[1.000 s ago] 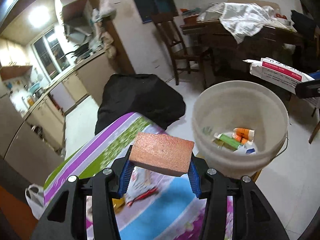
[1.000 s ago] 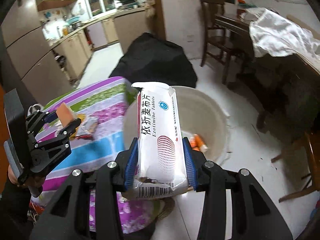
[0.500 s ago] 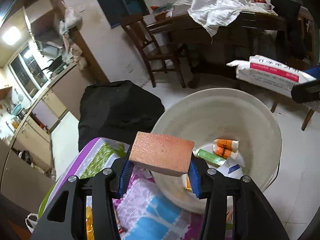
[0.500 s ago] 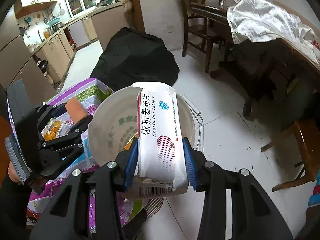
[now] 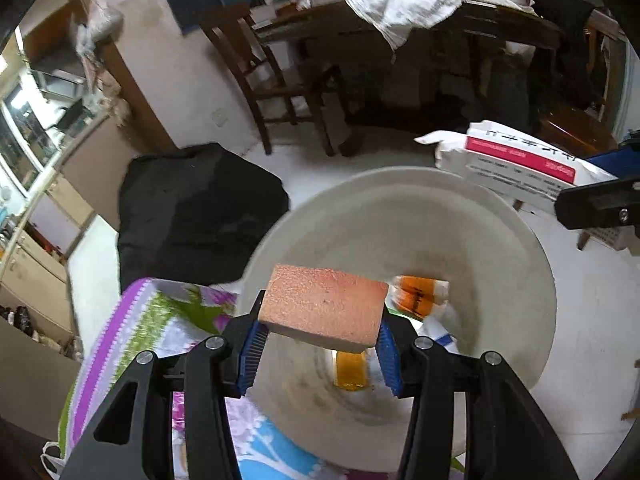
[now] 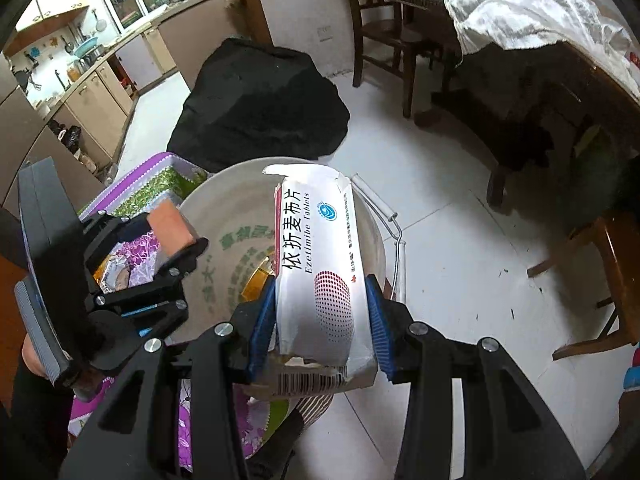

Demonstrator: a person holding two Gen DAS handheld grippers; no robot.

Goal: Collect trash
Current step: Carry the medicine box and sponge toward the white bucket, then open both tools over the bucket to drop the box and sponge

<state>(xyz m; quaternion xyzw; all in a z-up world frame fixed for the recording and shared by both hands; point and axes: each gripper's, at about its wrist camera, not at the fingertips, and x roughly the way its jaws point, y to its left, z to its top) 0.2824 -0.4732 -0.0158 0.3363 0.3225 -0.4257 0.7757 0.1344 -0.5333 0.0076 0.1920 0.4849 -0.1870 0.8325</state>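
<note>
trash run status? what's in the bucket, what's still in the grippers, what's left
Done: the white plastic bucket already holds an orange-and-white tube and an amber bottle.

In hand: the left gripper clamps an orange rectangular sponge; the right gripper clamps a white Ezetimibe tablet box. Both hang over the bucket's mouth.

Left: release both. Some wrappers appear to lie on the floral tablecloth.

The bucket [image 5: 400,208] mouth gapes open below my fingers; only small litter lies at its bottom. A black bag [image 5: 192,208] crowds its far-left rim, chair [image 5: 272,80] beyond.
</note>
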